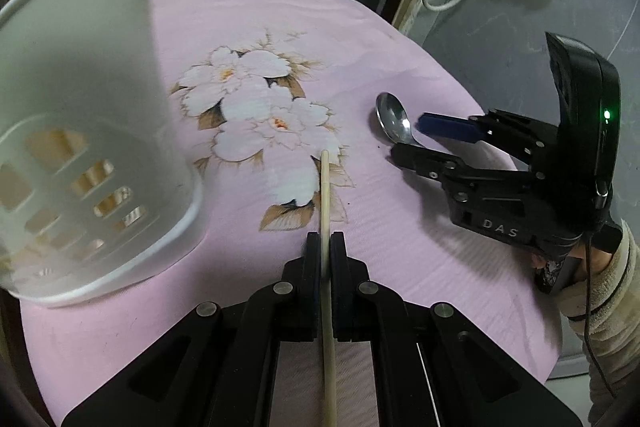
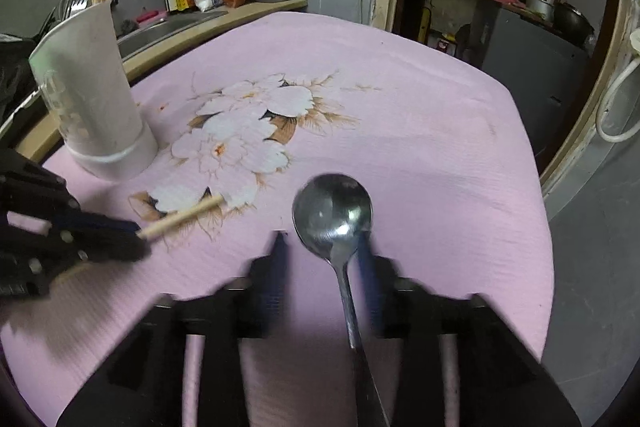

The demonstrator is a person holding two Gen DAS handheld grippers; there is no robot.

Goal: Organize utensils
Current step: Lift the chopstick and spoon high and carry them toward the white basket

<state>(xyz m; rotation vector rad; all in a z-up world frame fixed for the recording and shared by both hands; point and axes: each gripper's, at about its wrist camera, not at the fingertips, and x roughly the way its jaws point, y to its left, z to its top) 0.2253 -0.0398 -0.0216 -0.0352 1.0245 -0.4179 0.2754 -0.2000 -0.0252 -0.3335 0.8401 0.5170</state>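
In the right wrist view the spoon (image 2: 334, 215) lies on the pink table (image 2: 420, 147), bowl at centre frame, handle running down between the right gripper (image 2: 322, 247) jaws, which stand partly open with the handle close against the right-hand one. The left gripper (image 1: 326, 247) jaws are clamped on a chopstick (image 1: 326, 195) pointing up-frame, the white holder (image 1: 80, 107) at upper left.

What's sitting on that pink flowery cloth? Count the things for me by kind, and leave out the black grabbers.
Wooden chopstick, clamped in the left gripper: 1
Metal spoon, lying between the right gripper's parted fingers: 1
White utensil holder with slotted base: 1
Total: 3
Wooden sticks already stand in the holder; their number is unclear.
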